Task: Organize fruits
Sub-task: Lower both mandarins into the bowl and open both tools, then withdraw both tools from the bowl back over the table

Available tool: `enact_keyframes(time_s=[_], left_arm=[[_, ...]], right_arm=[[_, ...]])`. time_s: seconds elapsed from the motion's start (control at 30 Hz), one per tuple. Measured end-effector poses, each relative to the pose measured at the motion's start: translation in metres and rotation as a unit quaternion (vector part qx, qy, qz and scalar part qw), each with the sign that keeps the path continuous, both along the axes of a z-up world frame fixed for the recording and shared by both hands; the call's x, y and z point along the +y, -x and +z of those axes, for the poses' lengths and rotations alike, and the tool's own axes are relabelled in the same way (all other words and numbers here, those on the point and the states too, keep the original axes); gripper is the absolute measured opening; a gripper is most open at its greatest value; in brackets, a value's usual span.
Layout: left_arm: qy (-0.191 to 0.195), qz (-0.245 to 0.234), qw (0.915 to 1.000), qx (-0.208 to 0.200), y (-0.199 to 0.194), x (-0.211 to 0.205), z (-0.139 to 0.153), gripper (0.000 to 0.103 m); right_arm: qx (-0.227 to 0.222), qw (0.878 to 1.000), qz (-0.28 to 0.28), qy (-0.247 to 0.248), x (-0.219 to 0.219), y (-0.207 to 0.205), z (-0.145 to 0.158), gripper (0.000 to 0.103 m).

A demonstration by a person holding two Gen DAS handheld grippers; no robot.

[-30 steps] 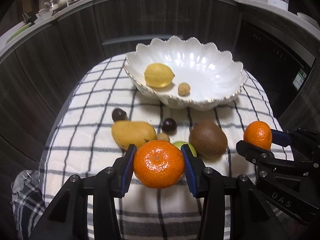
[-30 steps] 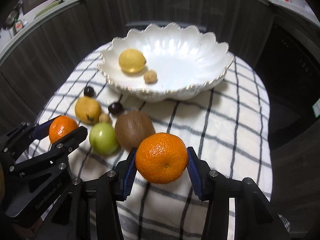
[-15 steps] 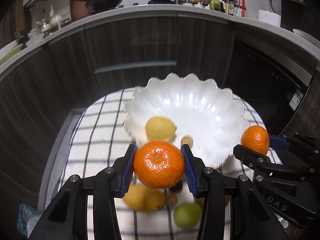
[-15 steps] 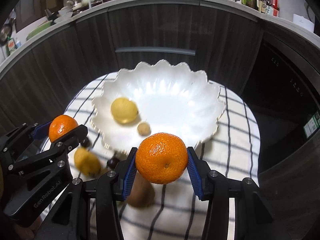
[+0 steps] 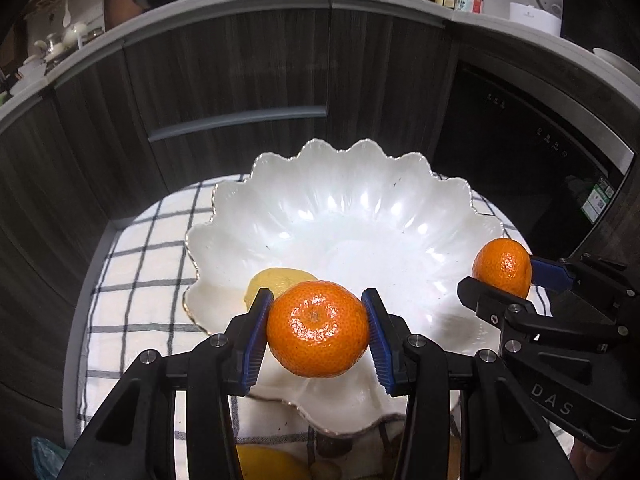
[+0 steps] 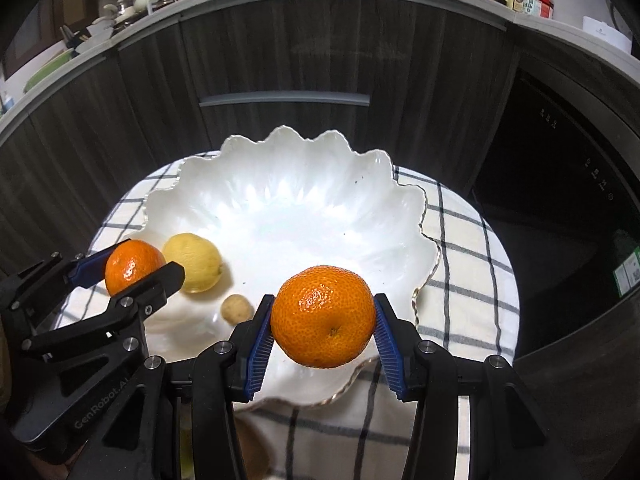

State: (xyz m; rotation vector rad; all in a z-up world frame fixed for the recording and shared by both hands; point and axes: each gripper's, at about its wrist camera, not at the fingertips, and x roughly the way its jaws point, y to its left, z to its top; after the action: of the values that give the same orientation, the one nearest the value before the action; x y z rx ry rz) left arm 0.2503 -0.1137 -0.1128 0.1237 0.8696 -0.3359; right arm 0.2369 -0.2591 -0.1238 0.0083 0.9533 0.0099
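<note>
1. A glossy white bowl (image 5: 360, 208) with a scalloped, gilt-edged rim fills the middle of both frames, resting on a white cloth (image 5: 132, 264) checked with dark lines.
2. Lower left in the bowl lie a smooth yellow lemon (image 6: 194, 262) and a small tan, rough-skinned fruit (image 6: 237, 309) just beside it.
3. The left gripper (image 5: 318, 330), black with ribbed blue pads, holds a dimpled left tangerine (image 5: 318, 330) squarely between its jaws, which are closed against the fruit's sides, at lower centre of the left wrist view, over the bowl's near rim.
4. The right gripper (image 6: 324, 326) clamps a right tangerine (image 6: 324, 326) the same way, at lower centre of its own view, above the bowl's near right part.
</note>
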Motion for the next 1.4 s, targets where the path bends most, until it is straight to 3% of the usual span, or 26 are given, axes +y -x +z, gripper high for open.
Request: enact_keyframes(time_s=[0.47,0.53,0.73,0.87,0.97,1.07,1.17,1.4], left_arm=[[-0.007,-0.01,0.9991,0.04,-0.01,-0.006,-0.026,0.045],[-0.011,-0.011,0.9993,0.034,-0.01,-0.006,-0.025,0.054],[-0.032,-0.01,0.9993,0.013,-0.01,-0.005,-0.019,0.063],[-0.037,-0.003,0.9993,0.007,-0.008,-0.001,-0.015,0.066],[-0.035,0.007,0.9993,0.006,-0.007,0.005,-0.012,0.073],[-0.038,0.009,0.9992,-0.001,-0.004,0.007,-0.006,0.076],[-0.043,0.019,0.9988,-0.014,0.002,0.011,0.001,0.085],[-0.054,0.031,0.9966,-0.055,0.021,0.021,0.023,0.092]], right_arm=[[0.022,1.0,-0.001,0.013,-0.001,-0.009,-0.018,0.048],[0.023,1.0,0.001,0.017,0.0,-0.01,-0.019,0.049],[0.031,0.999,-0.007,0.008,-0.004,-0.012,-0.02,0.05],[0.019,0.999,-0.015,0.03,-0.003,-0.008,-0.015,0.067],[0.008,0.999,-0.022,0.042,-0.003,-0.006,-0.009,0.072],[0.002,0.999,-0.024,0.042,-0.002,-0.002,-0.004,0.073],[-0.007,0.999,-0.03,0.044,-0.001,0.005,0.004,0.073],[-0.032,0.997,-0.051,0.044,0.002,0.032,0.024,0.073]])
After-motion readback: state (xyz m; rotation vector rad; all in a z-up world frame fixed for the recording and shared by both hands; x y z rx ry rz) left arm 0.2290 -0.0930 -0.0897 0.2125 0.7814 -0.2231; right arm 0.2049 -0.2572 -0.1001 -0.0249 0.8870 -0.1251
